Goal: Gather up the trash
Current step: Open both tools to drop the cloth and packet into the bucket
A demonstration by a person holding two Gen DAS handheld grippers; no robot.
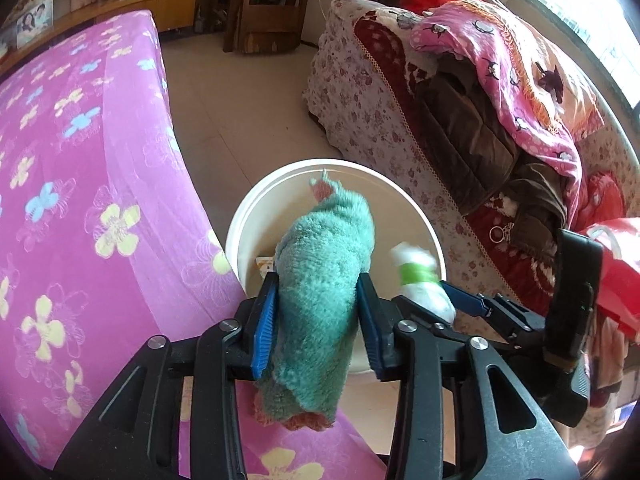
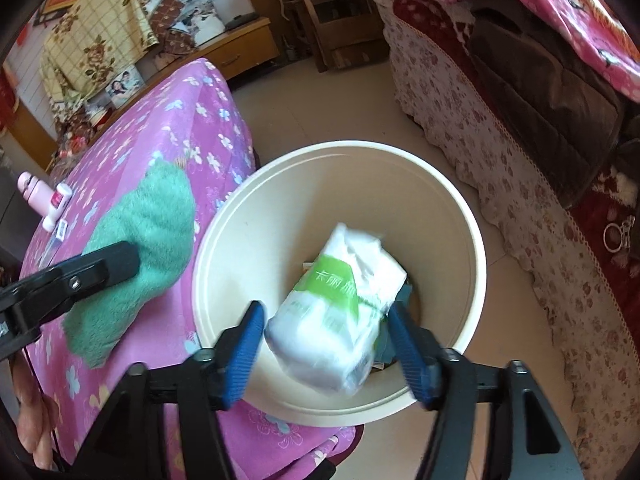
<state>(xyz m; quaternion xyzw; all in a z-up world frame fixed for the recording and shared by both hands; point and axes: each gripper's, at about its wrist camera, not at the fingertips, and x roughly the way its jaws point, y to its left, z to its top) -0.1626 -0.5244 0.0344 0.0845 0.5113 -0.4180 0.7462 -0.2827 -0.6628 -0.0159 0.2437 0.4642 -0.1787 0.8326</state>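
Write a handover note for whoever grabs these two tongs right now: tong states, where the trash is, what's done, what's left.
Left tongs: the green towel sits between the blue pads, over the near rim of the white bucket; whether the pads still press on it cannot be told.
Right tongs: open, with gaps on both sides of the white tissue pack, which is blurred above the bucket's mouth.
Done: some scraps already lie in the bucket bottom.
Left: see the pack in, drop the towel in, then check the small pink bottles on the purple floral cover.
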